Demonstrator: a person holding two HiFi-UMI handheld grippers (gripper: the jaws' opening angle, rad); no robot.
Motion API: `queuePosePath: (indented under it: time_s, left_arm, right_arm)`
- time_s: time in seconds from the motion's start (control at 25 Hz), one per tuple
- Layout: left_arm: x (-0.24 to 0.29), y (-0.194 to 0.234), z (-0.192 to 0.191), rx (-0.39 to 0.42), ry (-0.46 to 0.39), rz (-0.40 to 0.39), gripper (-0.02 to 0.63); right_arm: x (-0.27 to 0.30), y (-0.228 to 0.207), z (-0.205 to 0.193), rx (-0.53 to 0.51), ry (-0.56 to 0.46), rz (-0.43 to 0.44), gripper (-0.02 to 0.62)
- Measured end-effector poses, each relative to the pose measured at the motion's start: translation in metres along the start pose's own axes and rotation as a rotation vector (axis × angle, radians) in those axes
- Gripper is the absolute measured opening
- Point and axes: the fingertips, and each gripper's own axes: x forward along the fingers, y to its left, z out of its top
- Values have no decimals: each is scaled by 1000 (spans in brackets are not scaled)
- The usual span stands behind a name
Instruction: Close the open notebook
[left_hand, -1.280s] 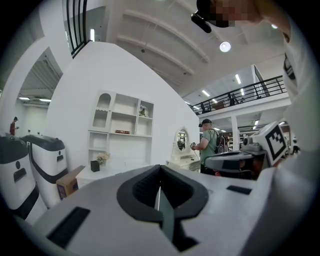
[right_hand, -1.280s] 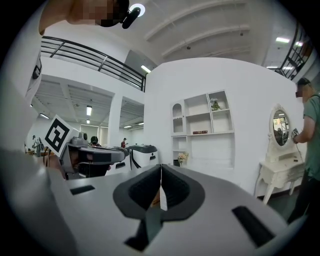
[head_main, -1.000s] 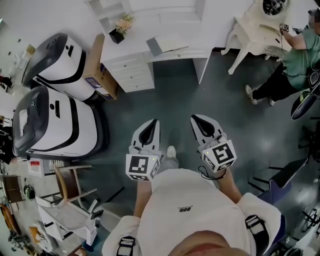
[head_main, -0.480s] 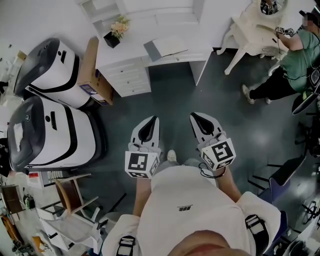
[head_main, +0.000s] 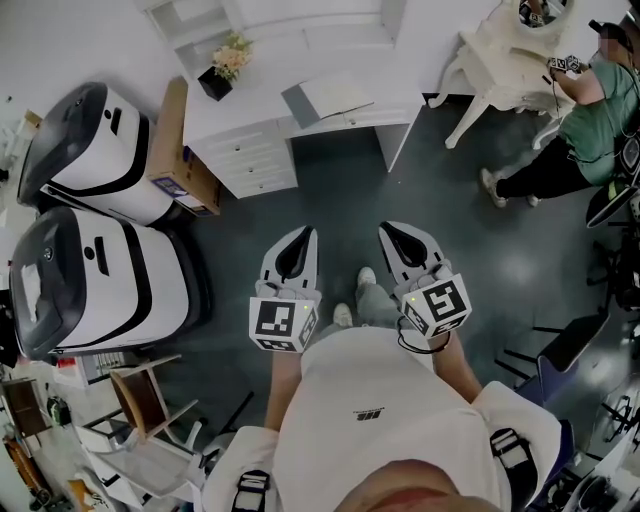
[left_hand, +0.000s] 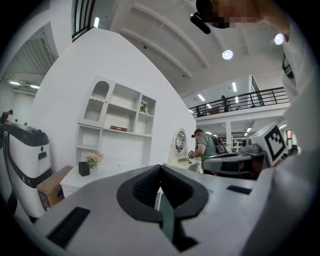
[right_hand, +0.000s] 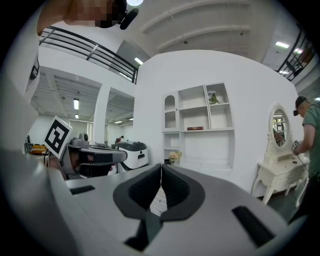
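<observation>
The open notebook (head_main: 328, 94) lies on a white desk (head_main: 240, 125) far ahead at the top of the head view, its grey cover to the left and a white page to the right. My left gripper (head_main: 307, 232) and right gripper (head_main: 385, 230) are held side by side at waist height, well short of the desk, both shut and empty. In the left gripper view the left gripper (left_hand: 160, 168) has its jaws pressed together. The right gripper (right_hand: 161, 166) looks the same in the right gripper view, where the desk shows only small beyond the tips.
A small flower pot (head_main: 222, 66) stands on the desk's left part. A cardboard box (head_main: 178, 150) and two large white-and-black machines (head_main: 90, 270) sit to the left. At right a person (head_main: 575, 130) works at a white dressing table (head_main: 500, 50). Dark floor (head_main: 340, 195) lies between me and the desk.
I have stepped forward, and the view has shifted so the desk and machines sit slightly further left and down. Both grippers keep the same shut pose.
</observation>
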Motion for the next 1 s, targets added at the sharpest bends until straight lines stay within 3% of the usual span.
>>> queuePosePath:
  time_s: [0.56, 1.0]
  left_arm:
    - [80, 31, 4, 26, -1, 15, 0]
    - [172, 71, 0, -8, 41, 60, 0]
  right_arm:
    - [69, -64, 2, 0, -6, 19, -5]
    - [147, -125, 0, 10, -17, 83, -5]
